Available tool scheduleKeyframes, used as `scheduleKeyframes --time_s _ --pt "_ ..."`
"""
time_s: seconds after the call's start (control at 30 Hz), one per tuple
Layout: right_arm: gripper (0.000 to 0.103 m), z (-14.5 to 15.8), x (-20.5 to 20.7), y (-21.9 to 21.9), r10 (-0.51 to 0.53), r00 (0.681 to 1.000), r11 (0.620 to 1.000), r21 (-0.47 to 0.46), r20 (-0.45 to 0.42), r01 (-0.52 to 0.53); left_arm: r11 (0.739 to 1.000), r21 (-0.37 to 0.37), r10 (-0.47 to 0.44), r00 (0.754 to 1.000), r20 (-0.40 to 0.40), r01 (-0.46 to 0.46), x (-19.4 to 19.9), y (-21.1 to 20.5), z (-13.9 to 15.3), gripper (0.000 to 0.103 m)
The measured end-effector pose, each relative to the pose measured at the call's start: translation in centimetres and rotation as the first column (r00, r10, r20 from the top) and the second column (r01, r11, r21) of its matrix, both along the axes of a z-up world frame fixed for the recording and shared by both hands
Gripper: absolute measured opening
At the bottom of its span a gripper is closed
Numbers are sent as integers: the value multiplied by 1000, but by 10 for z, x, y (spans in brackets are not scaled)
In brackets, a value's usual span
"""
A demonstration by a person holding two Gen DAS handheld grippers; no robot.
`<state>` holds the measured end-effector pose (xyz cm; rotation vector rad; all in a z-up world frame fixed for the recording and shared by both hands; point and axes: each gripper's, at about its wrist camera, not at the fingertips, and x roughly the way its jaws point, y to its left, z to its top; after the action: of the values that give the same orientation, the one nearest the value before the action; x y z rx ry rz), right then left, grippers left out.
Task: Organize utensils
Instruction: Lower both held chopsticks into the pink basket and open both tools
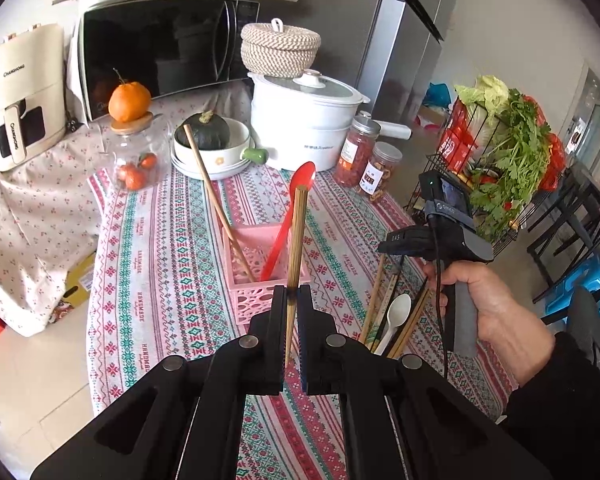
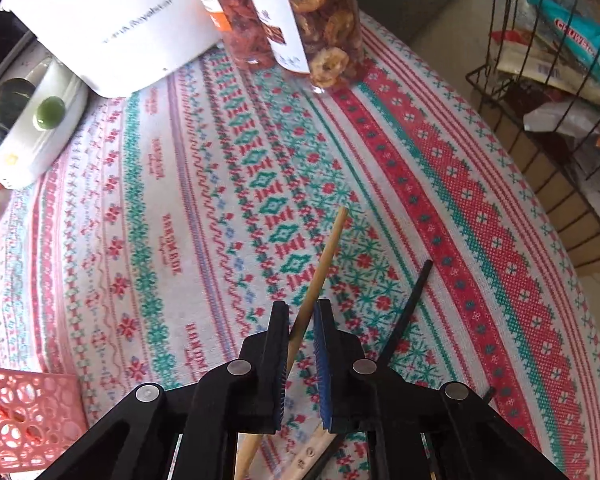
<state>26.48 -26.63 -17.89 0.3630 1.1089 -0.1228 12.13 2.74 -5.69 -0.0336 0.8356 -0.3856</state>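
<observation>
My left gripper (image 1: 292,294) is shut on a wooden chopstick (image 1: 297,240) and holds it upright just in front of the pink basket (image 1: 256,296). The basket holds a red spoon (image 1: 288,220) and another wooden chopstick (image 1: 216,200). My right gripper (image 2: 303,312) is shut on a wooden chopstick (image 2: 324,264) low over the tablecloth; in the left wrist view it (image 1: 396,246) hangs above a pile of chopsticks and a white plastic spoon (image 1: 396,316). A black chopstick (image 2: 408,308) lies beside my right fingers.
A white pot (image 1: 304,120), two snack jars (image 1: 368,160), a bowl with a green squash (image 1: 212,140), a glass jar (image 1: 136,156) and a microwave (image 1: 160,44) stand at the back. A wire rack (image 1: 500,168) of vegetables stands right of the table edge (image 2: 540,216).
</observation>
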Motion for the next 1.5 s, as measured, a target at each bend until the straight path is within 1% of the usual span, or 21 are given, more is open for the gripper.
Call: scheduleKeyframes --time_s 0.07,0.17,0.33,0.43,0.57,0.7,0.8,1.0,1.1,1.27,1.43,1.5 --pt "9 24 -8 8 32 998 999 2 63 -33 1000 -2 -2 1000 10 2 -2 0 3 4" --pt "8 60 -29 21 95 982 995 -15 161 -94 1000 -6 -4 1000 29 4 -5 0 10 4" --pt "6 108 -71 42 198 934 980 -85 298 -181 1000 -8 -3 998 67 4 -12 0 21 4" --pt "5 130 -93 51 242 902 970 -127 358 -210 1000 -10 -1 996 91 2 -16 0 28 4" --pt "5 155 -113 58 267 863 963 -159 430 -219 1000 -17 11 991 135 -9 -22 -1 38 4" --pt "5 176 -128 64 281 821 959 -175 498 -223 999 -28 23 983 184 -18 -27 -1 52 4" --pt "5 192 -137 69 289 786 957 -175 546 -230 998 -46 46 971 233 -36 -31 5 65 4" --pt "5 214 -150 84 306 721 952 -183 622 -247 992 -92 116 937 329 -90 -35 16 87 4" --pt "5 218 -151 91 317 695 948 -186 646 -259 988 -105 145 919 368 -114 -34 19 89 4" --pt "5 218 -145 100 309 674 948 -164 671 -272 981 -138 181 895 407 -136 -25 22 81 4" --pt "5 212 -135 109 315 653 943 -151 689 -296 978 -151 199 859 472 -144 -16 19 73 4" --pt "5 209 -131 113 318 651 942 -149 689 -302 979 -141 200 850 487 -149 -11 16 70 4"
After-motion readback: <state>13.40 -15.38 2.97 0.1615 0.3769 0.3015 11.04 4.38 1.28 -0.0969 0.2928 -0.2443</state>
